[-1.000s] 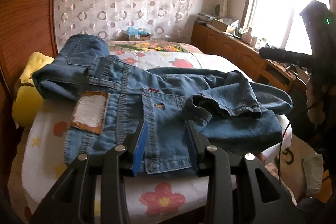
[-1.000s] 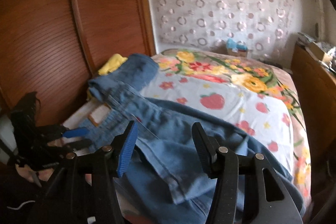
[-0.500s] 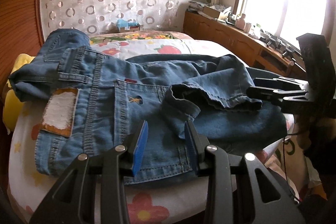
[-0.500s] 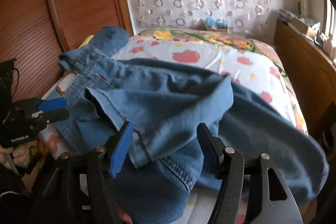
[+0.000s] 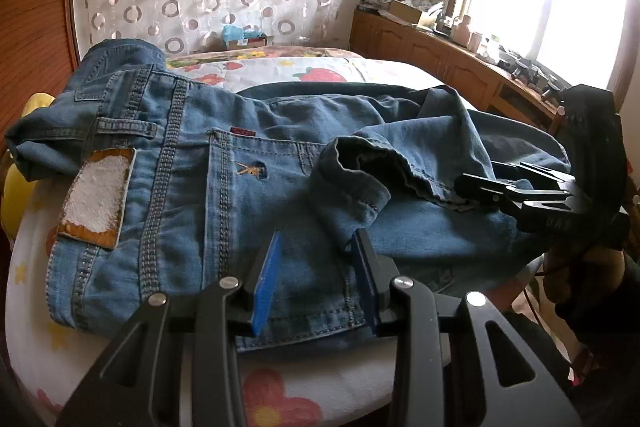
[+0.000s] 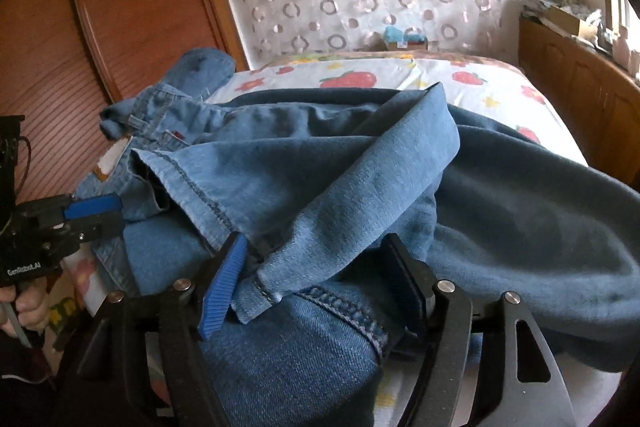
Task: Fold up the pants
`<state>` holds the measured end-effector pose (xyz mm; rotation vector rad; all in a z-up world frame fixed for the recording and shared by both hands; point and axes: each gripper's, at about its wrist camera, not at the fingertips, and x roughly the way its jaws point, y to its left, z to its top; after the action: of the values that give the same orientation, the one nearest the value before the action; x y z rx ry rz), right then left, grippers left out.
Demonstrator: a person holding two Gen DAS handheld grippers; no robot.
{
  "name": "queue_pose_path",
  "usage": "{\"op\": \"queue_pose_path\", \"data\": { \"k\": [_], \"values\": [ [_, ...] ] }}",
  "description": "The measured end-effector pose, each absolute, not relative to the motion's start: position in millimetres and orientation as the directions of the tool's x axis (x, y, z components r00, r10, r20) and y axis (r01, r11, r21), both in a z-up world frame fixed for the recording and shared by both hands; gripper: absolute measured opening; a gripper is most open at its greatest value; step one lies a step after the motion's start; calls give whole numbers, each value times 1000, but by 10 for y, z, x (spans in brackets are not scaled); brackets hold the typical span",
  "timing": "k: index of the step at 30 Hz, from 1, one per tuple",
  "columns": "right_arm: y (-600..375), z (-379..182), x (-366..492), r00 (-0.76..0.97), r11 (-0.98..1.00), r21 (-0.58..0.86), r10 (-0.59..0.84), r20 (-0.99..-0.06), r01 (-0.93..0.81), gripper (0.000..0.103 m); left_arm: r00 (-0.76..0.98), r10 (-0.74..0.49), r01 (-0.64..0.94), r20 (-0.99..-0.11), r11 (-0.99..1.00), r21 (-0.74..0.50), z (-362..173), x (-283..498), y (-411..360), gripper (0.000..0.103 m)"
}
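Observation:
Blue denim pants (image 5: 248, 167) lie bunched on the near end of a floral bed, waistband and white patch to the left, legs folded back over the seat. My left gripper (image 5: 316, 247) is open, its jaws over the seat near the front hem, holding nothing. My right gripper (image 6: 316, 259) is open with a leg cuff (image 6: 256, 291) lying between its jaws. It shows in the left wrist view (image 5: 472, 187) at the right, by the leg hem. The left gripper shows in the right wrist view (image 6: 104, 211) at the pants' left edge.
The bed (image 5: 320, 383) has a white sheet with flowers and strawberries. A wooden wardrobe (image 6: 120, 7) stands left, a wooden cabinet (image 5: 440, 55) with clutter under the window right. A yellow cushion (image 5: 16, 195) lies left of the pants. A small box (image 5: 244, 39) sits at the bed's far end.
My right gripper has moved in low onto the leg cuff, which now lies between its jaws. My left gripper has moved closer over the seat. Both stayed open.

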<state>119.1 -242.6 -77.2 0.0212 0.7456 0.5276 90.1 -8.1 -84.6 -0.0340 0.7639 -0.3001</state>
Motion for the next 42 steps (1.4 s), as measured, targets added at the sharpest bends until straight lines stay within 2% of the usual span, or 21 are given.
{"op": "queue_pose_path", "data": {
  "k": [11, 19, 22, 25, 26, 27, 29, 30, 34, 42],
  "values": [
    [-2451, -817, 1168, 635, 867, 233, 485, -601, -441, 72, 683, -300, 307, -666, 945, -111, -727, 1007, -256, 34],
    [-2500, -759, 1152, 625, 864, 244, 489, -609, -440, 71, 642, -278, 328, -715, 942, -72, -836, 1207, -429, 34],
    [-2489, -655, 1148, 613, 857, 225, 493, -618, -463, 61, 663, -262, 322, -701, 945, -49, -833, 1201, -455, 34],
    [-2487, -606, 1199, 590, 849, 236, 503, -632, -472, 59, 673, -257, 327, -694, 944, -33, -838, 1190, -471, 20],
    [-2491, -601, 1227, 586, 852, 238, 500, -638, -467, 55, 676, -263, 331, -688, 943, -35, -830, 1183, -471, 10],
    [-2497, -607, 1251, 580, 852, 242, 499, -643, -464, 49, 683, -264, 330, -681, 943, -35, -818, 1175, -459, 9],
    [-2501, -611, 1306, 571, 855, 248, 494, -655, -455, 14, 700, -266, 320, -663, 946, -41, -762, 1145, -419, 4],
    [-2526, -594, 1310, 577, 856, 254, 496, -649, -451, 8, 711, -272, 318, -648, 947, -49, -719, 1119, -388, 3],
    [-2565, -397, 1313, 570, 826, 289, 547, -612, -483, 3, 759, -288, 304, -585, 950, -72, -482, 949, -221, 2],
    [-2222, 366, 1366, 604, 786, 185, 581, -545, -589, 2, 824, -295, 276, -483, 955, -111, -86, 603, 148, 2]
  ]
}}
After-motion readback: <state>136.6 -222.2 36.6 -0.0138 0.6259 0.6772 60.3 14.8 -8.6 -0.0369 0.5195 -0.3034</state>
